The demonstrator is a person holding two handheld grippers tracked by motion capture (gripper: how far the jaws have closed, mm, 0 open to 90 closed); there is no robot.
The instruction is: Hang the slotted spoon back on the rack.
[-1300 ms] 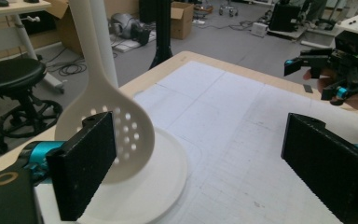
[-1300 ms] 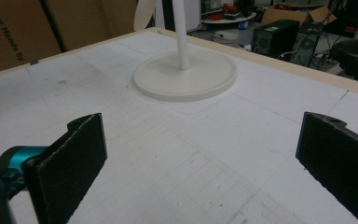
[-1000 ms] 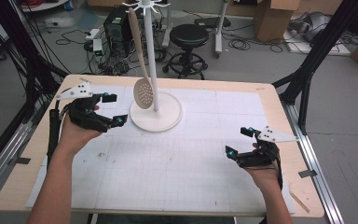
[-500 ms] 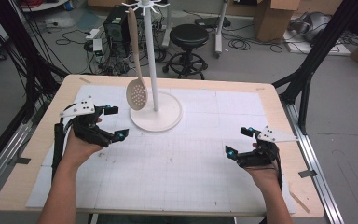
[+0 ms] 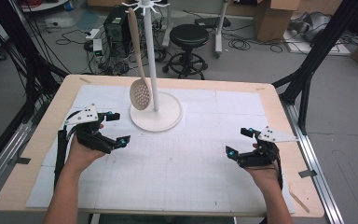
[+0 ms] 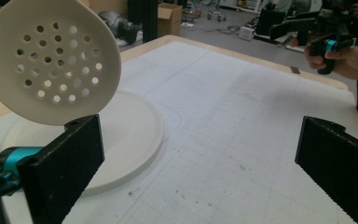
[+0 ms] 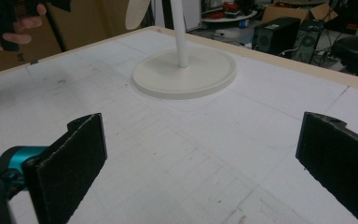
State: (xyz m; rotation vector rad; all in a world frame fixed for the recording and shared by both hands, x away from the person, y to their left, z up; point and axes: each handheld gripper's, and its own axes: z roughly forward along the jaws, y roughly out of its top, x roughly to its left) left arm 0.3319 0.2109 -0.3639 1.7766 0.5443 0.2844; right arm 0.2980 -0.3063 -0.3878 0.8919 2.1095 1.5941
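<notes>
Hanging from the stand [image 5: 155,56], a slotted spoon [image 5: 140,93] (light, rigid, likely slick) dangles beside the empty, wide-open left gripper [image 5: 113,128]; its slim handle looks the best hold, right gripper [image 5: 238,142] open too

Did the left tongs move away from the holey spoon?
Yes. The left tongs slid toward the person, off the stand's round base; the hanging spoon swung slightly. Open, nothing between them.

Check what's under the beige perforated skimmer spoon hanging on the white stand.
Beneath the beige perforated skimmer spoon sits the white stand's round base on the white gridded mat. The spoon's bowl covers part of the base.
</notes>
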